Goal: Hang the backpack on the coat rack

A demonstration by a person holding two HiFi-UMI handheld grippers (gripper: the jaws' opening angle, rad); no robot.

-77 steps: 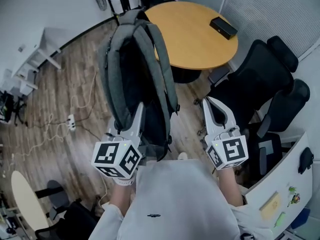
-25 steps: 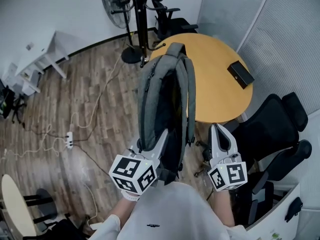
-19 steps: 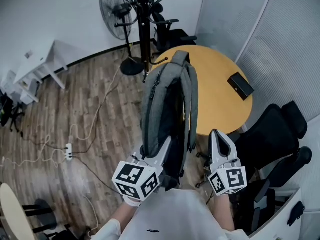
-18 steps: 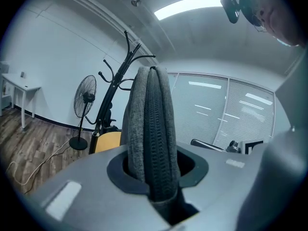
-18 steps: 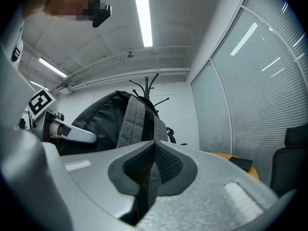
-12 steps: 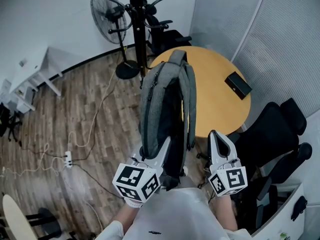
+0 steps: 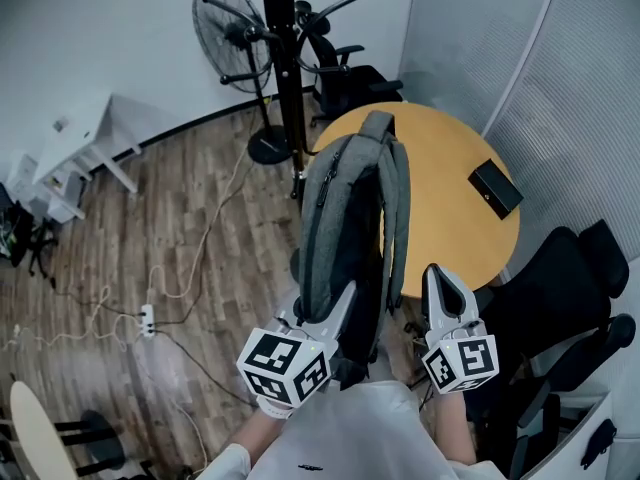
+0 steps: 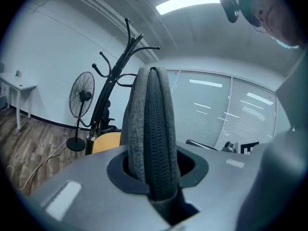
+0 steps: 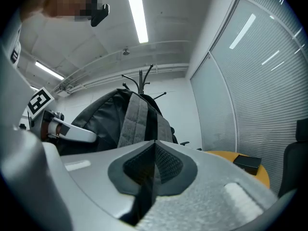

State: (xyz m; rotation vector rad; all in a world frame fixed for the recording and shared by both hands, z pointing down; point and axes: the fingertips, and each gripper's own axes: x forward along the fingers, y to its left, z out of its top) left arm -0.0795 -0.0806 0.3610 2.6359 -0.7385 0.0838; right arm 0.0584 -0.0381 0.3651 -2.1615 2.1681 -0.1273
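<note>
Head view: carry step, I judge. Left claw (image 7: 343, 293) pinches lower end of backpack (image 7: 350, 208), held up in air. Right claw (image 7: 437, 273) pressed together, empty. Coat rack (image 7: 285, 58) at 12 o'clock, apart. Next move needs top loop over hook.

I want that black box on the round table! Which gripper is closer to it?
Right. The right gripper is beside the table, on the same side of the backpack as the black box. The left gripper grips the backpack's other side.
</note>
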